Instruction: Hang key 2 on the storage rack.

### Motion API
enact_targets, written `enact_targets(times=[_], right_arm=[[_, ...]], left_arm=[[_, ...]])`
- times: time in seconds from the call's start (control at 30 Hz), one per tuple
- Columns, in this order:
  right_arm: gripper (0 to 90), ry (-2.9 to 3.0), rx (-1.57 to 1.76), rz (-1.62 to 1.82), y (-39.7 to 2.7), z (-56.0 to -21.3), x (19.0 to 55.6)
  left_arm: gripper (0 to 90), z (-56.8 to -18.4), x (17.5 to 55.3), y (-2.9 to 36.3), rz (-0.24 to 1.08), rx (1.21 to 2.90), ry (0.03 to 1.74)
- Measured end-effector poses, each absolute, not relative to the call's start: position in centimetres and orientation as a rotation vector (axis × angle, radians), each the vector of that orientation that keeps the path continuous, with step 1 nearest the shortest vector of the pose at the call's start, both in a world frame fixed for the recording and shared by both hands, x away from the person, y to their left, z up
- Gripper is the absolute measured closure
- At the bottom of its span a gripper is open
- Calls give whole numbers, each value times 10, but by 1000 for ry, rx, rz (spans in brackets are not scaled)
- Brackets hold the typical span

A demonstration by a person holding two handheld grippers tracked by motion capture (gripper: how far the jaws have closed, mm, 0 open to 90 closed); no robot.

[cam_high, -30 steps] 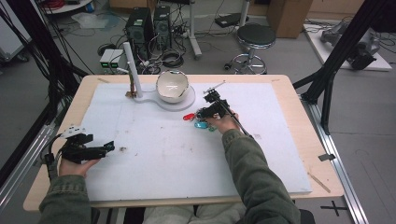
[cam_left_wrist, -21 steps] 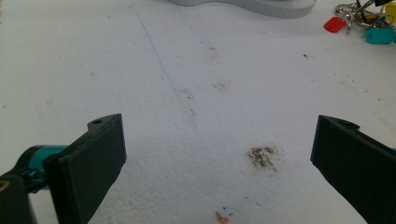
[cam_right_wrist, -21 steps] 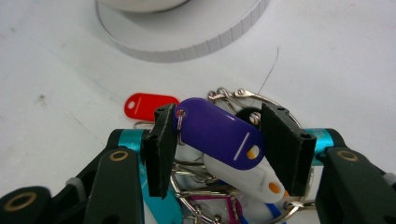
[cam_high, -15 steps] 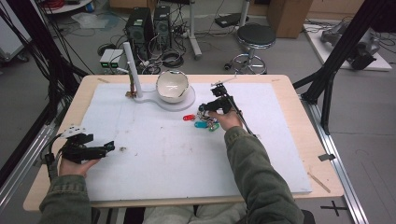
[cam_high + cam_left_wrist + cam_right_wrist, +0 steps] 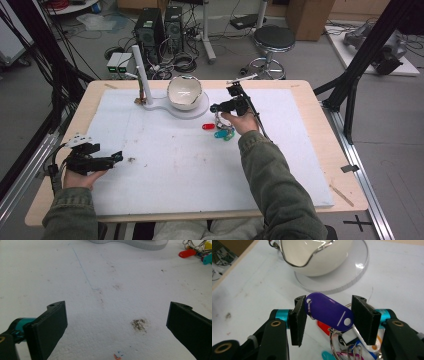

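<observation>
Two grippers: right gripper (image 5: 327,320) pinching purple key tag (image 5: 327,312) of key bunch (image 5: 223,131), lifting near white bowl (image 5: 184,93); left gripper (image 5: 117,327) resting spread wide, grasping nothing, on white mat (image 5: 175,165)

the light is even and bright, falling from above, and the white mat (image 5: 200,165) on the desk (image 5: 320,150) reads nearly blown out, with only faint, soft shadows under the forearms. glare streaks cross the glossy white bowl (image 5: 317,257) and a bright spot sits on its round base (image 5: 352,272). the high view is soft and low in detail, with blocky compression. in the left gripper view the near black fingers (image 5: 47,327) are blurred at their edges, the far key tags (image 5: 197,252) slightly soft.
</observation>
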State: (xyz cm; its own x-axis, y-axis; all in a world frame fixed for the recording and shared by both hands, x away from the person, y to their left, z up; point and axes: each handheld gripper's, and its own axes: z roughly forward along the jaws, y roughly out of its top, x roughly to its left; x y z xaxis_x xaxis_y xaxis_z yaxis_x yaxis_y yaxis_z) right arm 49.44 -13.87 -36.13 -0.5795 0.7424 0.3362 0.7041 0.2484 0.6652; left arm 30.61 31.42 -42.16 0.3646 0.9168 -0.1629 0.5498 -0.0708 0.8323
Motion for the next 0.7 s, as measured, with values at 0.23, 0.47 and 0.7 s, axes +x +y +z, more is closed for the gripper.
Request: enact_targets(times=[0.23, 0.47, 0.7], right_arm=[[473, 2438, 1430, 1343, -134, -346, 487], [473, 2461, 1362, 1419, -129, -336, 480], [474, 2465, 1383, 1474, -125, -327, 477]], left_arm=[[37, -422, 307, 314, 511, 1749, 1293], [37, -422, 307, 314, 510, 1744, 1292], [37, -422, 308, 314, 507, 1743, 1291]])
